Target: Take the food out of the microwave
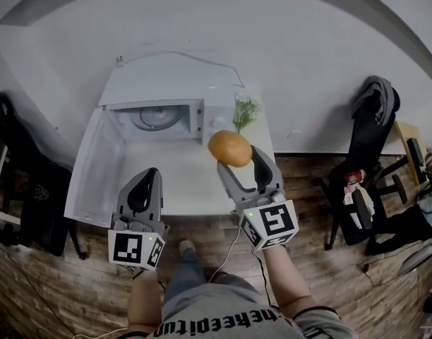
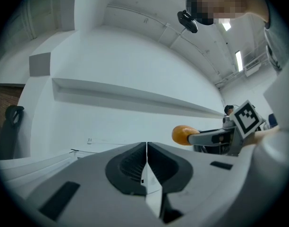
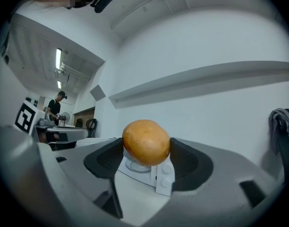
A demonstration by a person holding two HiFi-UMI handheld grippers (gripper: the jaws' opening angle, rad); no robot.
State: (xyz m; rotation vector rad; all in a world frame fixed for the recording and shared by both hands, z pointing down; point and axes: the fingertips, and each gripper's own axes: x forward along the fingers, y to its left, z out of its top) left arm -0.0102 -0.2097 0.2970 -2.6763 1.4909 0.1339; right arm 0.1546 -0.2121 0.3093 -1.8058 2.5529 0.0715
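Because the right claw [image 1: 237, 157] is clamped on the smooth, round, orange-brown piece of food [image 3: 146, 142], one jaw pressing on each flank, the food rides clear of every surface. It is in the air above the white worktop [image 1: 195, 182], just outside the front right corner of the white microwave oven [image 1: 159, 111]. The wide spread of the jaws looks set by the girth of the food, not by any slack; the pads hug its sides in the right gripper view. The claw reaches out roughly level, which keeps the food cradled between the pads, so it does not hang below them.

The left claw [image 2: 146, 148] has its jaws pressed together on nothing. It hovers over the near worktop edge beside the oven's white door [image 1: 96, 164], which is swung fully out to the left. That suits a hand that has only the door to mind.

Inside the open cavity the glass turntable [image 1: 156, 117] lies bare, so the removal seems nearly complete and only a set-down is left. A green leafy sprig [image 1: 246, 110] stands right of the oven, near the likely landing spot.

The food is a slightly flattened oval with no distinct front end. Its long axis appears to run from jaw to jaw, about level.
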